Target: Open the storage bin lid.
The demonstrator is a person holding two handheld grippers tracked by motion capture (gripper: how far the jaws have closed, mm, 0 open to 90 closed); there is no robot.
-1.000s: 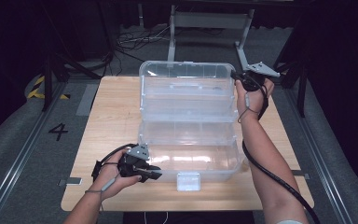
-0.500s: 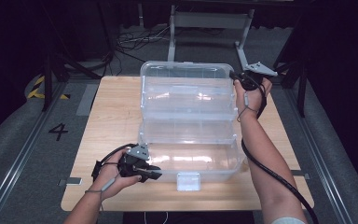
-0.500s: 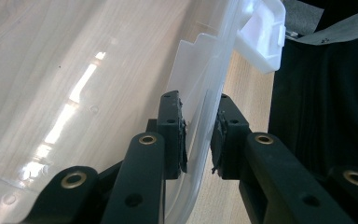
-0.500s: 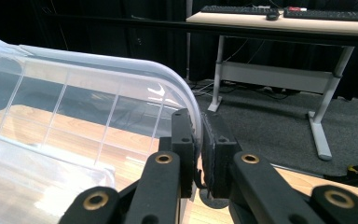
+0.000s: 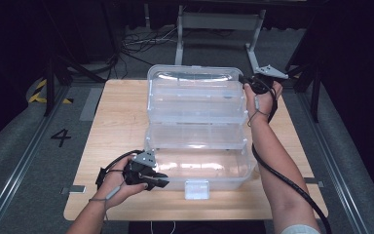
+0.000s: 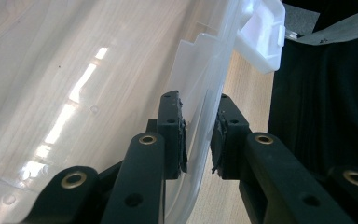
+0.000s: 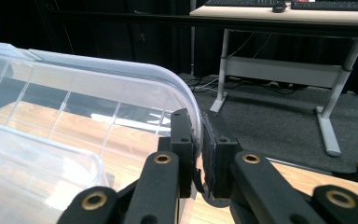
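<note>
Black jaws of the left gripper (image 5: 158, 181) straddle the near left wall of a clear plastic box (image 5: 199, 146), one pad against it; whether they pinch it cannot be told. Right gripper (image 5: 246, 81) clamps the raised lid (image 5: 195, 80) at its far right corner. Box sits mid-surface (image 5: 117, 126), bare wood either side. The left gripper view alone shows the white latch (image 6: 261, 32); the right gripper view, a desk frame (image 7: 279, 74) behind. Both hands hold as before.
</note>
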